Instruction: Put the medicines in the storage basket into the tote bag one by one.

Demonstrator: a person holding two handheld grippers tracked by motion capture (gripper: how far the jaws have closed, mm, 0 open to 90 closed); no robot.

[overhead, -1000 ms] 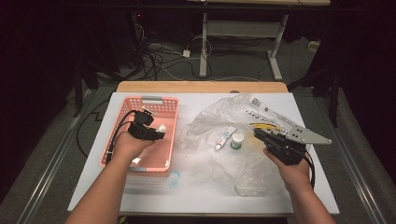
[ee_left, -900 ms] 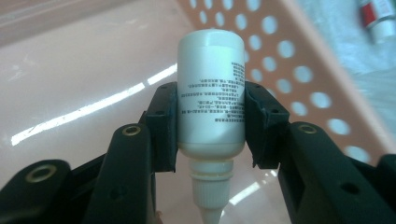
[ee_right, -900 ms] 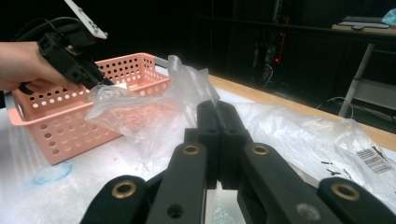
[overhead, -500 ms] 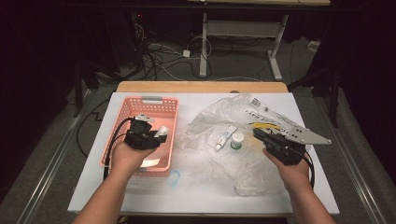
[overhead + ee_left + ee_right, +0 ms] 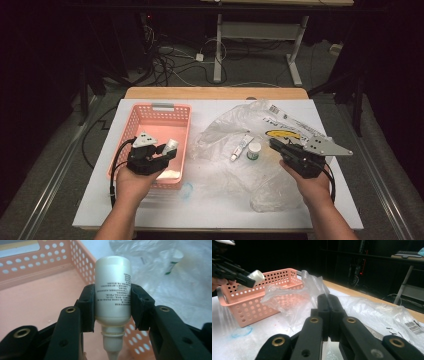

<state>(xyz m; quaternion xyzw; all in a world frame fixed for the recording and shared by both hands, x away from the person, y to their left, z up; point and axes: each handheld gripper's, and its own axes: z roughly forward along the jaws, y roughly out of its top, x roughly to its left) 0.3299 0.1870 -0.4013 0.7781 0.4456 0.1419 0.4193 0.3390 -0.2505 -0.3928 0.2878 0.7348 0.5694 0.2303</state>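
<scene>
A white plastic bottle (image 5: 113, 295) with small printed text lies level between the jaws of my left gripper (image 5: 113, 306), which is shut on its body, cap end toward the camera. In the high view this gripper (image 5: 167, 148) holds the bottle (image 5: 171, 145) over the near right part of a pink perforated basket (image 5: 162, 106). My right gripper (image 5: 274, 144) rests on a crumpled clear plastic bag (image 5: 225, 172), jaws pressed together (image 5: 327, 300) with nothing seen between them. From the right gripper view the bottle (image 5: 257, 275) hangs above the basket (image 5: 249, 302).
A small white tube (image 5: 241, 148) and a little round white jar (image 5: 254, 150) lie on the bag, just ahead of the right gripper. A blue circle mark (image 5: 186, 190) is drawn on the white table near the basket's front corner. Cables and desk legs stand beyond the far edge.
My left gripper has carried the bottle toward the near end of the basket and a little higher. The right gripper has stayed where it was.
</scene>
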